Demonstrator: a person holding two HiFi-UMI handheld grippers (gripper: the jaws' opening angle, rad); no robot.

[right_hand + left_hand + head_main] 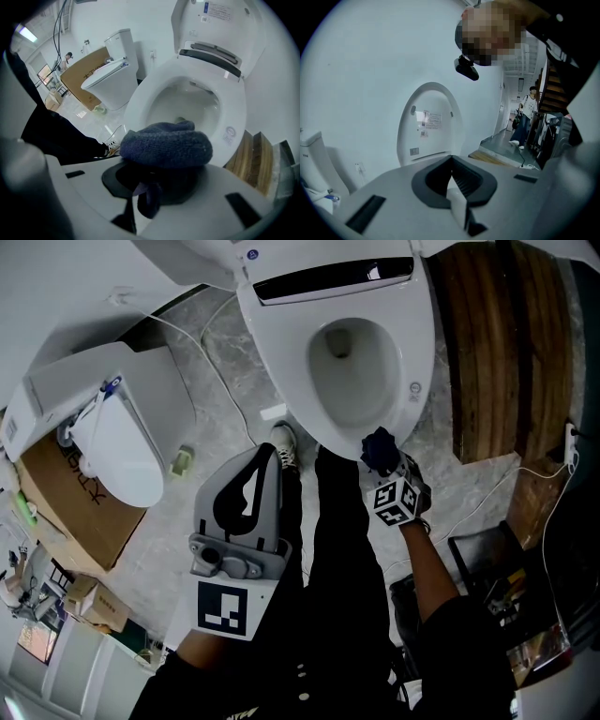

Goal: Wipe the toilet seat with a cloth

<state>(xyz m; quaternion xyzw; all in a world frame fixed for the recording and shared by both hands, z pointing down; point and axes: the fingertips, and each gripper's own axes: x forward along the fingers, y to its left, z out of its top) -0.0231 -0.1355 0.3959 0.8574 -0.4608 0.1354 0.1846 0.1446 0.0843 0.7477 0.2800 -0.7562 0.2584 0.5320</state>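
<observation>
The white toilet seat (418, 352) lies down around the open bowl, with the lid (220, 18) standing up behind it. A dark blue cloth (378, 448) rests at the seat's front rim, and my right gripper (384, 465) is shut on it. In the right gripper view the bunched cloth (164, 143) covers the jaws, just short of the seat (234, 117). My left gripper (265, 465) hangs lower left, away from the toilet, above the person's leg. Its jaws (451, 164) are shut with nothing in them, pointing at the raised lid (431, 122) and the wall.
A second toilet (117, 442) sits on a cardboard box (75, 512) at the left. A wooden platform (497, 352) lies right of the bowl, and white cables (220, 381) run over the floor. The person's shoe (284, 442) stands by the toilet's base. Another person (528, 117) stands far off.
</observation>
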